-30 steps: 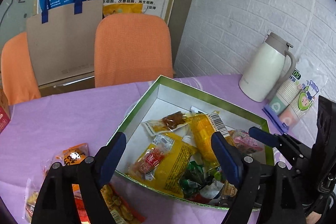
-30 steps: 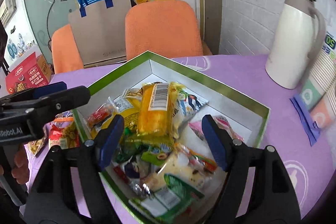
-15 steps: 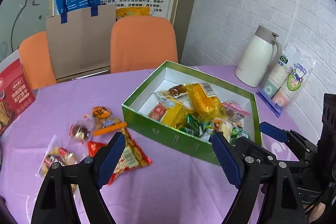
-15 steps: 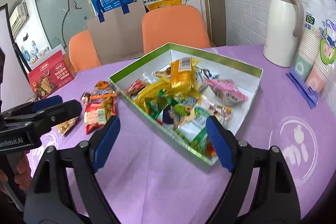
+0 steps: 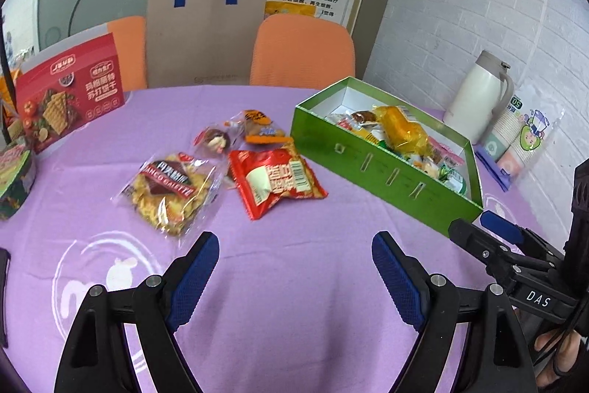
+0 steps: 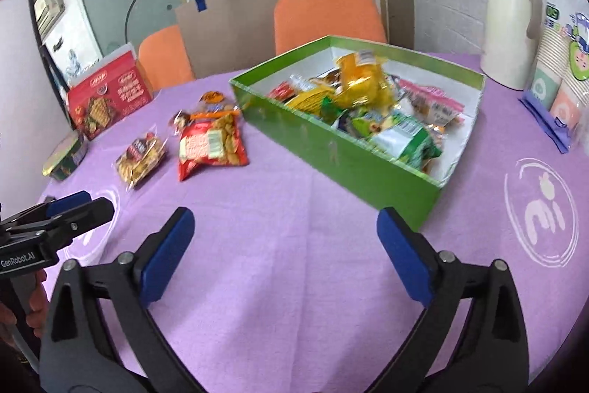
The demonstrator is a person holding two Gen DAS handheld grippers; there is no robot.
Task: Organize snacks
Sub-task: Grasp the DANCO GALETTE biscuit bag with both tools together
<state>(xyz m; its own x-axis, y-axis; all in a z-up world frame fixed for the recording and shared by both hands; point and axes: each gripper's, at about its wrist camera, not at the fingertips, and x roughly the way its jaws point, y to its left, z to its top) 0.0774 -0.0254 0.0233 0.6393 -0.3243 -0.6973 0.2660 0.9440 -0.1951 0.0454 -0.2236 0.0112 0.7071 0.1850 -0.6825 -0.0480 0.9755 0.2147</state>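
A green box (image 5: 383, 168) (image 6: 331, 150) on the purple tablecloth holds several snack packs. To its left lie a red snack bag (image 5: 276, 181) (image 6: 210, 146), a clear cracker pack (image 5: 171, 190) (image 6: 141, 157) and two small wrapped snacks (image 5: 257, 127). My left gripper (image 5: 294, 267) hovers open over bare cloth in front of these packs, nothing between its fingers. My right gripper (image 6: 285, 245) hangs in front of the box's near corner; its jaws are opening wide and hold nothing.
A red cracker carton (image 5: 70, 91) and a small tin (image 6: 66, 155) stand at the far left. At the right are a white thermos jug (image 6: 511, 21) and a sleeve of paper cups (image 6: 563, 69). Two orange chairs (image 5: 302, 50) and a paper bag sit behind the table.
Both grippers pulled back from over the box toward the table's near side, so the loose snacks came into view. The right jaws spread wider. Nothing was picked up.
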